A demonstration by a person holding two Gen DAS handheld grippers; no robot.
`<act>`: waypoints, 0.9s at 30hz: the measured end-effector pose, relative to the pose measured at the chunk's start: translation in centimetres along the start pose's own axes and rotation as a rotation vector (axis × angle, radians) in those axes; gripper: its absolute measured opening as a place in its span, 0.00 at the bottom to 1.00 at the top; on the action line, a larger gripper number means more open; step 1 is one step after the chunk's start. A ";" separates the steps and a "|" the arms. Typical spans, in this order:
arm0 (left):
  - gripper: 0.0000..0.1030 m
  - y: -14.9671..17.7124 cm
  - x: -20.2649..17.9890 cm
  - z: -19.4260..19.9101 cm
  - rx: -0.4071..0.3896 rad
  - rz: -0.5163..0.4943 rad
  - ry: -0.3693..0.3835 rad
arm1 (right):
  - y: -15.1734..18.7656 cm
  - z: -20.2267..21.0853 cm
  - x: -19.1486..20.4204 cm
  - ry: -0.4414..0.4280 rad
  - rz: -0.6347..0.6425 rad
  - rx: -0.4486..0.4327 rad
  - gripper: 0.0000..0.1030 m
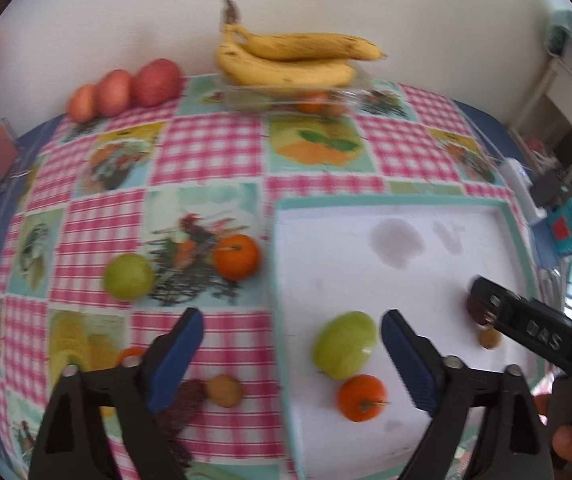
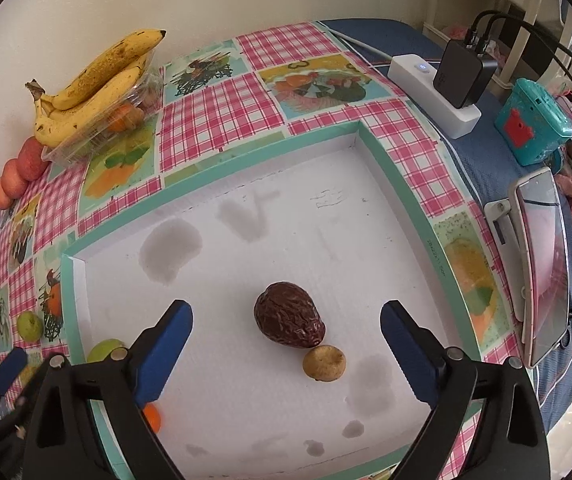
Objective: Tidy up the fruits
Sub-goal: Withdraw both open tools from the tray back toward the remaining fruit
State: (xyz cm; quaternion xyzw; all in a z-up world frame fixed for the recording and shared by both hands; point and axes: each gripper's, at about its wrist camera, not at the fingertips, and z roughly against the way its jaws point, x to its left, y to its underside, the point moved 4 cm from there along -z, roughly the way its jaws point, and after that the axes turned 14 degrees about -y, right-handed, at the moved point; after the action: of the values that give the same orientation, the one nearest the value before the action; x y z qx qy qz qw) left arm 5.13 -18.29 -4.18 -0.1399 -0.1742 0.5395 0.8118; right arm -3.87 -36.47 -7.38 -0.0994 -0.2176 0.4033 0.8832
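Fingers (image 2: 405, 354) spread above tray (image 2: 222, 184)

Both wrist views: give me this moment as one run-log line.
left gripper: open, empty | right gripper: open, empty | white tray: green fruit, orange, wrinkled dark fruit, small tan fruit | tablecloth: fruit remaining

Green fruit (image 1: 345, 345), perhaps guava, beside orange (image 1: 361, 397).

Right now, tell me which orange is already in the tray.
The orange just below the green fruit lies on the white tray. The other orange sits outside it on the checked cloth.
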 end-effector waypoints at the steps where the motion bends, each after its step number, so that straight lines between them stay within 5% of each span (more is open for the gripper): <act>1: 0.95 -0.1 0.6 -0.1 -0.003 0.015 -0.017 | 0.2 0.1 0.2 0.000 0.001 -0.002 0.93; 11: 1.00 -0.8 6.4 0.6 -0.052 0.113 -0.126 | 2.5 1.6 2.2 -0.003 0.026 -0.023 0.93; 27: 1.00 0.0 12.9 3.8 -0.121 0.135 -0.131 | 6.8 3.0 10.9 -0.107 0.173 0.017 0.93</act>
State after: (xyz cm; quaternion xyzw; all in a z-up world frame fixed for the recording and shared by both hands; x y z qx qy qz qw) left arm 8.11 -6.28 0.95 -0.1647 -0.2494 0.5894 0.7505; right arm -3.46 -23.80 -3.79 -0.0886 -0.2517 0.4845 0.8331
